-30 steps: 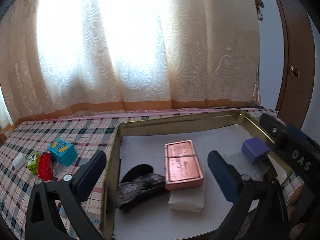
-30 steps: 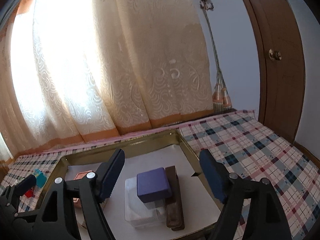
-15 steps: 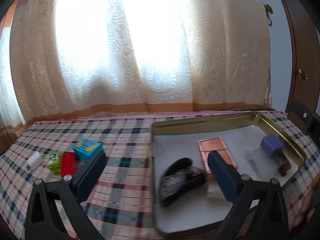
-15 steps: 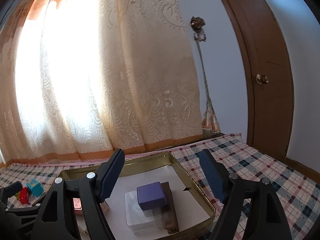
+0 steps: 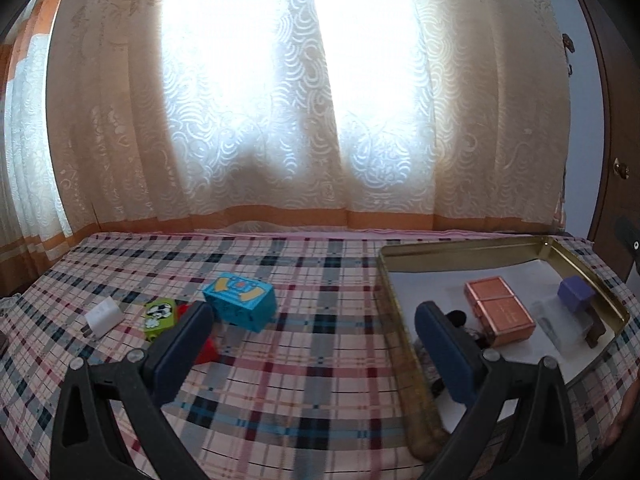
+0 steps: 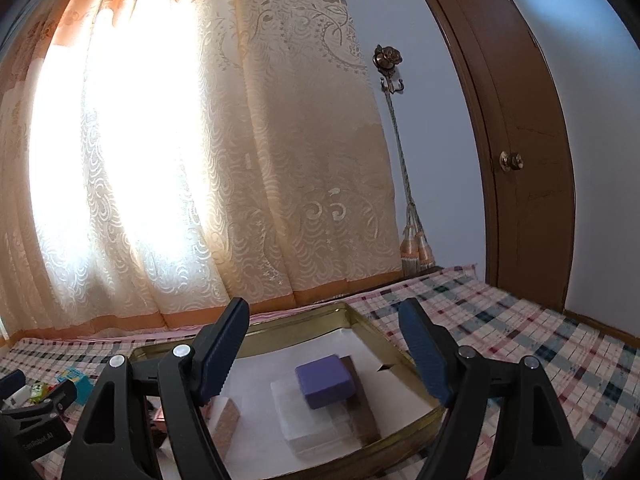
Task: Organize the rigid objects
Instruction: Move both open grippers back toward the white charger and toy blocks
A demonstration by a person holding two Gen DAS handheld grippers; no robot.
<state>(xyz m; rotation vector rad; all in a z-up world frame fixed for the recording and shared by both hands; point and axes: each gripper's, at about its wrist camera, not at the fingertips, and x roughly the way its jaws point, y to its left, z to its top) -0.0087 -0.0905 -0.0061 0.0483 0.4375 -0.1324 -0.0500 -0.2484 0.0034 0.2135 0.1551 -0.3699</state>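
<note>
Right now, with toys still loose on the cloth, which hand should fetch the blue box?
Left. Its open gripper faces the blue box on the plaid cloth, nothing between the fingers. The right gripper, also open, hangs over the gold tray, away from the box.

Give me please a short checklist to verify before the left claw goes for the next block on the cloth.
1. Left claw open with nothing between its fingers: ok.
2. Right claw open, holding nothing: ok.
3. Blue box on the checked cloth, outside the tray, free on top: ok.
4. Green block and white adapter apart from each other: ok.
5. Red block fully visible: not ok, a finger hides most of it.
6. Gold tray has bare space left: ok.
</note>
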